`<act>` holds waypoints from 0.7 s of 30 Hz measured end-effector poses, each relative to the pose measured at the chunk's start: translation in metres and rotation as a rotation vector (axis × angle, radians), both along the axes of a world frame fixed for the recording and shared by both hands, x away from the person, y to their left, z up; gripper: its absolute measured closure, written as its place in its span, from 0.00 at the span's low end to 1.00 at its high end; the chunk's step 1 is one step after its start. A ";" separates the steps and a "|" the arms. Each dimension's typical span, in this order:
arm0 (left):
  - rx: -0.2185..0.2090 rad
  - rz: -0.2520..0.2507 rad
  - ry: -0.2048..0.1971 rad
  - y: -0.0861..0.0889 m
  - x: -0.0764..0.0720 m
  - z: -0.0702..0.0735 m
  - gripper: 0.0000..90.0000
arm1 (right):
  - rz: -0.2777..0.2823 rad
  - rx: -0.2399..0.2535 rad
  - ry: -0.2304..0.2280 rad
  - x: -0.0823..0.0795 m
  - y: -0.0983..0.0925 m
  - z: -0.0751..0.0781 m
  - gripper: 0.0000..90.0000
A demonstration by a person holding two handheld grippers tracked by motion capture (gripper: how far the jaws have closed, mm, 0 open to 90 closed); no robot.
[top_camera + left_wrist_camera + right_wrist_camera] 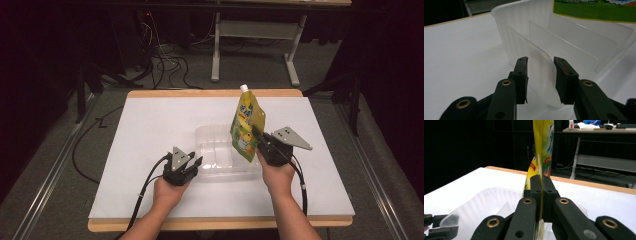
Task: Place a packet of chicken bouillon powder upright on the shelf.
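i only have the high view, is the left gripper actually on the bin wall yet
Observer: The left gripper has its jaws either side of the bin corner rim, with a gap showing at each pad, so no clamp yet.
Operator: is the right one firm on the pouch
Observer: Yes, the right gripper has its jaws shut flat on the pouch, pinching its edge.
Operator: anything inside the bin
Observer: A clear divider stands upright across the inside; I see no other contents.
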State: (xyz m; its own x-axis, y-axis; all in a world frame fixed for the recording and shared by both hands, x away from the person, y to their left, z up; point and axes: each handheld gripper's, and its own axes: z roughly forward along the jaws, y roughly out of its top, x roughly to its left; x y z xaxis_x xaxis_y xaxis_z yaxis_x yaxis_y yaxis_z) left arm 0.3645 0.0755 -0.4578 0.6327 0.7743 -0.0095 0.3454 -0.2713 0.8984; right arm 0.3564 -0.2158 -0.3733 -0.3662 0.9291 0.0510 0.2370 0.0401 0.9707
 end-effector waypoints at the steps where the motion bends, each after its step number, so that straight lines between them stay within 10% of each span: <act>1: 0.004 0.000 0.001 0.000 0.000 0.000 0.74 | -0.005 -0.004 0.002 0.000 0.001 -0.001 1.00; 21: 0.031 0.013 -0.002 -0.004 -0.002 -0.001 0.77 | -0.017 -0.014 -0.042 -0.001 0.007 -0.021 1.00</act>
